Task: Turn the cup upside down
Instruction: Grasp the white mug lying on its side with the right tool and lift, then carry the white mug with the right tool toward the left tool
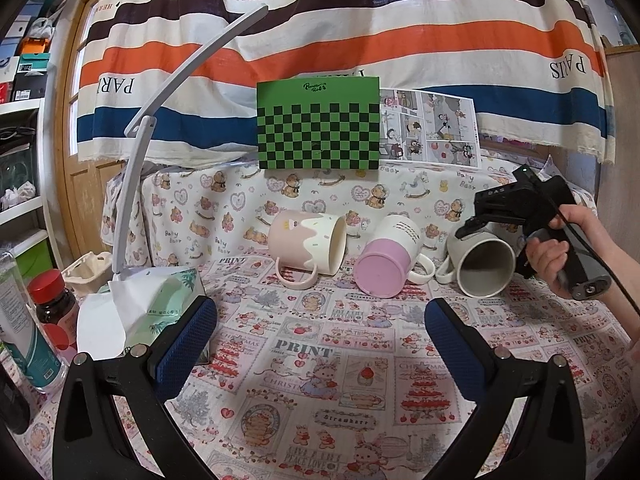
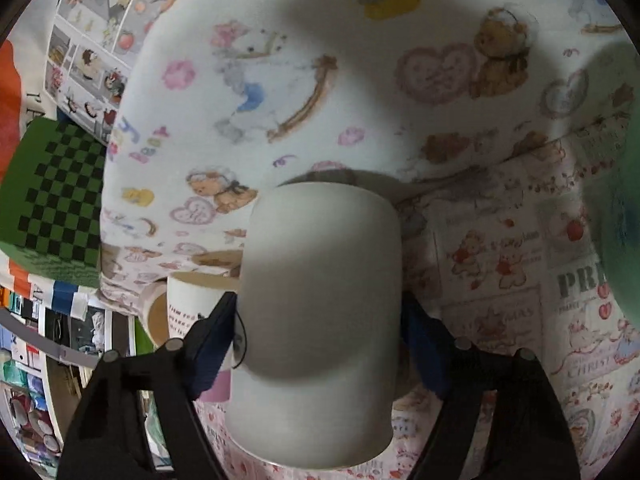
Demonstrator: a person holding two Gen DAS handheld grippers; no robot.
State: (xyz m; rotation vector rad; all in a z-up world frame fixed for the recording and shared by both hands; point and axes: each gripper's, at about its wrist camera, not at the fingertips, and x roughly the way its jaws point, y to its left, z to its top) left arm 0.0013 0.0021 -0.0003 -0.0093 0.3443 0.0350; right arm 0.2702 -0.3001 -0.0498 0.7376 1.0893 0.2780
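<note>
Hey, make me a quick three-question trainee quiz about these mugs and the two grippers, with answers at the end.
1. How many mugs lie on their sides on the tablecloth?
2. True or false: the left hand-held gripper is clamped on the pink mug.
3. Which mug sits between the fingers of the right hand-held gripper? A) the pink mug B) the grey mug C) the purple-bottomed mug

Key
1. Three.
2. False: it is open and holds nothing, short of the mugs.
3. B. The fingers sit on either side of its body.
</note>
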